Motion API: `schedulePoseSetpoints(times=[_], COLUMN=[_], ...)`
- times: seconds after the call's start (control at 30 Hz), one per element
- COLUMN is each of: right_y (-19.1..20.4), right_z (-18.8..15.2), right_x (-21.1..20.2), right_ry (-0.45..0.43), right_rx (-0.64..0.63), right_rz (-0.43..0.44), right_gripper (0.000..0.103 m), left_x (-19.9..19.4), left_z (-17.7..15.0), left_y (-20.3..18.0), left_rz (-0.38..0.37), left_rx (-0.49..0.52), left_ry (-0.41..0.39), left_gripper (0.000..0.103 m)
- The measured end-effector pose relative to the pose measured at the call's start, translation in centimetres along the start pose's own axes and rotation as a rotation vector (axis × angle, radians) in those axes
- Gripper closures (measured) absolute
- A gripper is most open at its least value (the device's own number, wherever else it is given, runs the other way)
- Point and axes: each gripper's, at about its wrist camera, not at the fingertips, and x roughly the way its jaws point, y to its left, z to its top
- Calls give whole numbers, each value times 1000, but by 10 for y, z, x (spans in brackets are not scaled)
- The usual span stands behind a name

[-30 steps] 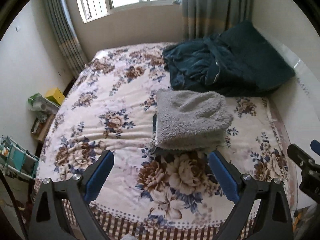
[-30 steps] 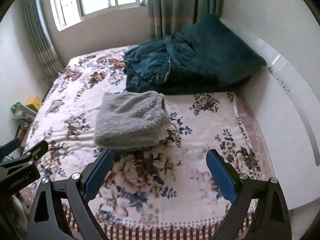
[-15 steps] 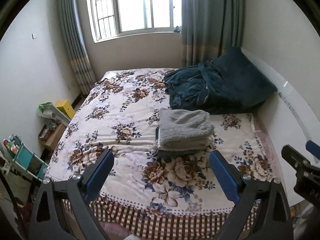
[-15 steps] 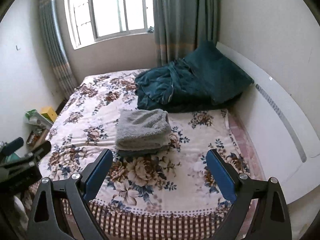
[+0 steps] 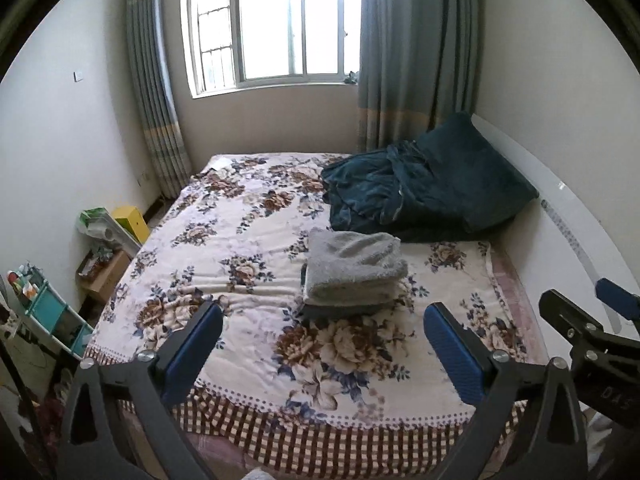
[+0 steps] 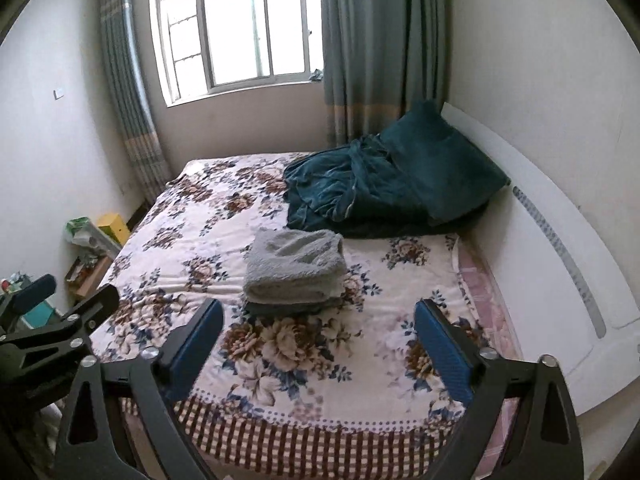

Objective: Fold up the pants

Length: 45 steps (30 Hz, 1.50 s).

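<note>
The grey fleecy pants [image 5: 354, 268] lie folded in a neat stack on the floral bedspread [image 5: 224, 248], on top of a darker folded garment. They also show in the right wrist view [image 6: 296, 266]. My left gripper [image 5: 322, 344] is open and empty, held back over the foot of the bed, well short of the stack. My right gripper [image 6: 316, 338] is open and empty too, level with the left one. Each gripper shows at the edge of the other's view, the right gripper [image 5: 592, 332] and the left gripper [image 6: 52, 320].
A crumpled dark teal blanket and pillow [image 5: 424, 188] lie at the head of the bed by the white headboard [image 5: 576, 216]. Boxes and a small shelf [image 5: 44, 312] stand on the floor to the left. A curtained window [image 5: 276, 24] is behind the bed.
Both grippers have pulled back and up from the bed. The folded stack now looks smaller and farther off, and more of the room and window shows. Both stay open.
</note>
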Motion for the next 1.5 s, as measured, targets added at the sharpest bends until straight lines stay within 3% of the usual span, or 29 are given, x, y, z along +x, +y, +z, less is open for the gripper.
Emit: schedulePoseSetpoints(times=[0.3, 0.73, 1.5], right_y=[-12, -7, -4], right_z=[18, 22, 18], right_x=[34, 79, 94], right_ry=[-44, 0, 0], right_rx=[24, 24, 16], right_rz=[-60, -56, -51], right_gripper=[1, 1, 1], left_x=[25, 47, 54], left_z=[10, 9, 15], left_y=[4, 1, 7], left_rz=[37, 69, 82], left_rx=[-26, -12, -20], left_ry=[-22, 4, 2], left_gripper=[0, 0, 0])
